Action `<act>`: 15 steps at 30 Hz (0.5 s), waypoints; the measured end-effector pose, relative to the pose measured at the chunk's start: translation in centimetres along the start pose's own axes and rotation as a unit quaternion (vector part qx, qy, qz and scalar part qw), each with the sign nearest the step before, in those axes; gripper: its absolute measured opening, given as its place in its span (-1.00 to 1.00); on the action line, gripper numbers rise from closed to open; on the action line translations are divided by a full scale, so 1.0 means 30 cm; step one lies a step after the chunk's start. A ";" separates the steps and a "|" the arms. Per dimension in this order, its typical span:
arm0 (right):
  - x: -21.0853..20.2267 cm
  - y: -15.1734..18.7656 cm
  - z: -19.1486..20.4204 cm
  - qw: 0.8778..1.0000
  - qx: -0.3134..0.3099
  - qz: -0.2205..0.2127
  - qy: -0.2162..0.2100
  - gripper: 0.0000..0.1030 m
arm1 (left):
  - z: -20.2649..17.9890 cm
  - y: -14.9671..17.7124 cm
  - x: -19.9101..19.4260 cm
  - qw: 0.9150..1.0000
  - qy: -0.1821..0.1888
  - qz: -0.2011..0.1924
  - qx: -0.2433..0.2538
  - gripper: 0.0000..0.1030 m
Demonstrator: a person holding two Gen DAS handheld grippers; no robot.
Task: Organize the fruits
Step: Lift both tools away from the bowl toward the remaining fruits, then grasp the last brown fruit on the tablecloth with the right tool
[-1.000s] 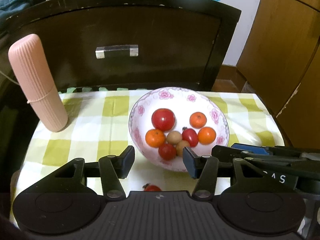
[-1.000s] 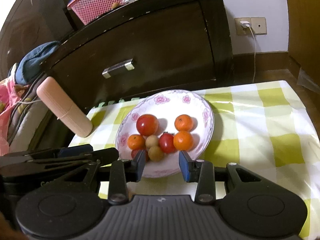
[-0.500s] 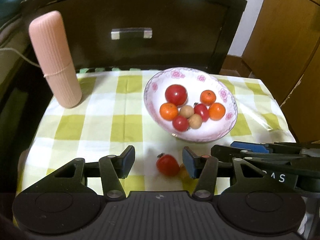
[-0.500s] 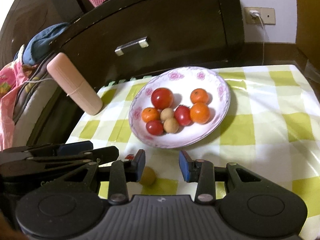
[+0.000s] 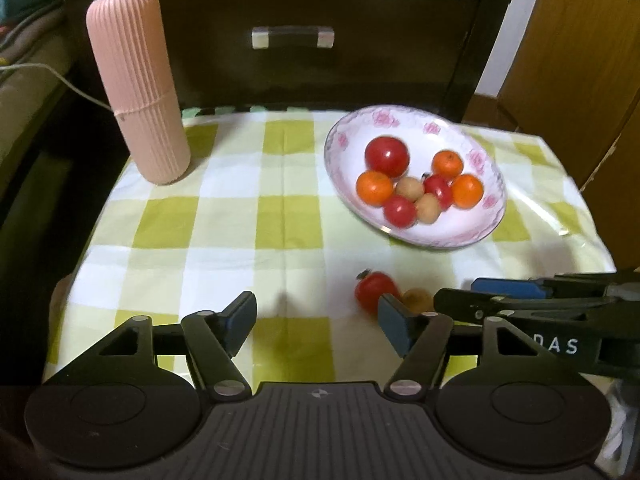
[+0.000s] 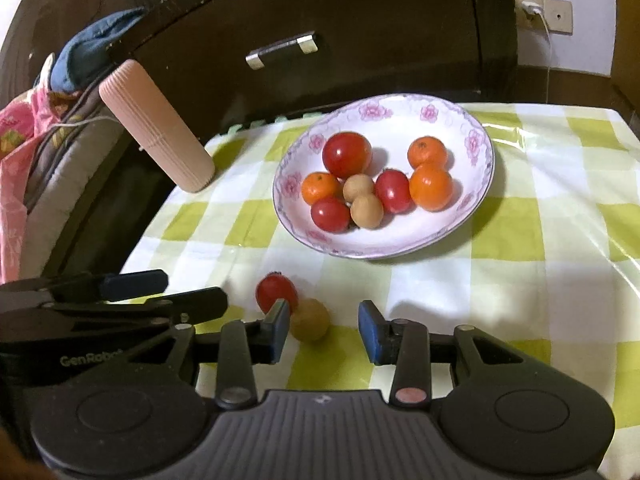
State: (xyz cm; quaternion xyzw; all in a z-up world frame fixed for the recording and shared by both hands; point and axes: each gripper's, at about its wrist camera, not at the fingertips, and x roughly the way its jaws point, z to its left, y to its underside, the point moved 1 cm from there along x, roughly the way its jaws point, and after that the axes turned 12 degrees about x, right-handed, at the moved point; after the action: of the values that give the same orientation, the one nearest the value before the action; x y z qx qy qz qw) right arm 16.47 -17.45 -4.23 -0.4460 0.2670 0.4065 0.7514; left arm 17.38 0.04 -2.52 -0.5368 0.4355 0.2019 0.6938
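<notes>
A white floral bowl [image 5: 416, 240] [image 6: 384, 254] on the green-checked cloth holds several fruits: red tomatoes, oranges and brown longans. In front of it a loose red tomato [image 5: 374, 290] [image 6: 276, 290] and a brown longan [image 5: 418, 299] [image 6: 310, 318] lie side by side on the cloth. My left gripper [image 5: 316, 316] is low over the cloth and its jaws are opening, with nothing between them; the tomato sits just beyond its right finger. My right gripper [image 6: 324, 318] stands open around the longan, which is close to the left finger.
A pink ribbed cylinder [image 5: 138, 84] [image 6: 156, 128] stands at the cloth's far left corner. A dark cabinet with a metal drawer handle [image 5: 292, 36] [image 6: 282, 50] rises behind the table. Bedding lies off to the left [image 6: 24, 148]. The two grippers are close side by side.
Both grippers drew back from the bowl and sank toward the table's front. The loose tomato and longan came into view by the fingers. The left jaws spread wider.
</notes>
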 end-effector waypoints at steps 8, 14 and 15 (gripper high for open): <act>0.044 0.034 0.041 0.999 -0.050 0.017 0.005 -0.27 | 0.026 0.037 0.018 1.000 -0.003 0.021 0.008 0.43; 0.083 0.040 0.047 0.998 -0.060 0.017 0.012 -0.27 | 0.036 0.040 0.019 1.000 -0.003 0.021 0.007 0.47; 0.089 0.040 0.045 0.998 -0.062 0.014 0.014 -0.26 | 0.036 0.041 0.021 1.000 -0.003 0.021 0.008 0.47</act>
State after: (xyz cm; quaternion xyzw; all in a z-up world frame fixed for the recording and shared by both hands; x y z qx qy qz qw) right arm 16.92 -14.93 -6.18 -0.4935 0.2580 0.4268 0.7126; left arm 17.23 1.34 -3.69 -0.5214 0.4464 0.2144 0.6949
